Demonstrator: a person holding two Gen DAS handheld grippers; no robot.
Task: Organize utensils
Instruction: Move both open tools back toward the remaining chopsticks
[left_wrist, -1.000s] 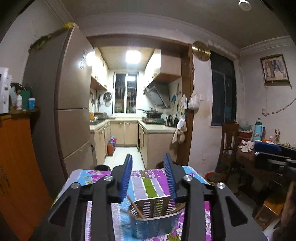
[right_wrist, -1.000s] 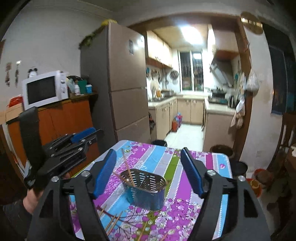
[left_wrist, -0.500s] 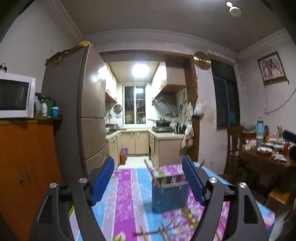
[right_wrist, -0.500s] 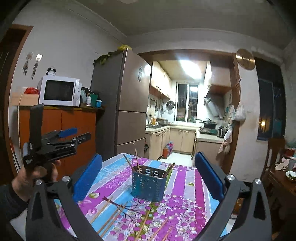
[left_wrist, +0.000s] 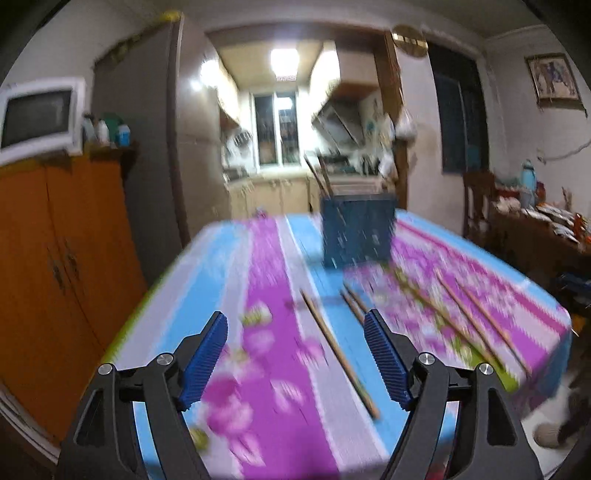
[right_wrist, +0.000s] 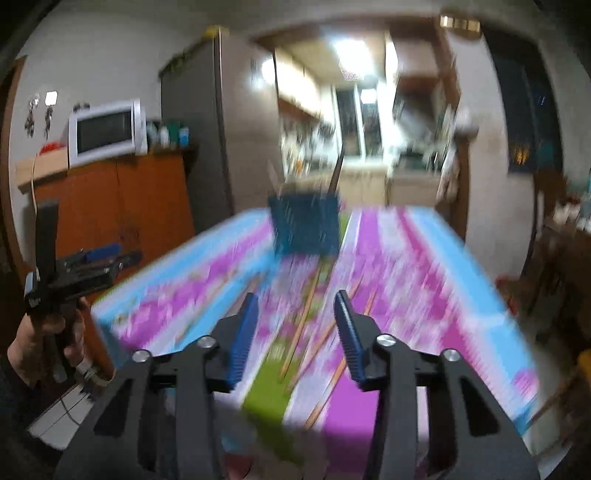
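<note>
The left wrist view shows the left hand-held gripper (left_wrist: 295, 354) with its jaws spread wide and nothing between the pads; below it, on the counter (left_wrist: 236, 266) with its striped floral cloth, one chopstick (left_wrist: 338, 349) lies lengthwise in the gap between the fingers, apart from both pads; a shorter pair of chopsticks (left_wrist: 352, 301) lies just beyond the right fingertip, and more chopsticks (left_wrist: 476, 317) lie off to the right; the blue utensil basket (left_wrist: 356, 230) stands upright further back, sticks leaning out of its top. The right wrist view alone shows the person's hand (right_wrist: 44, 343) gripping the left tool's handle at the left edge, and a microwave (right_wrist: 105, 131) on an orange cabinet (right_wrist: 110, 206); there the right hand-held gripper (right_wrist: 293, 332) has its jaws closing, still apart, with no thing pinched; blurred chopsticks (right_wrist: 301, 325) lie on the cloth under and past its fingertips; the basket (right_wrist: 304, 229) stands beyond, near the counter's far edge; motion blur hides finer detail.
</note>
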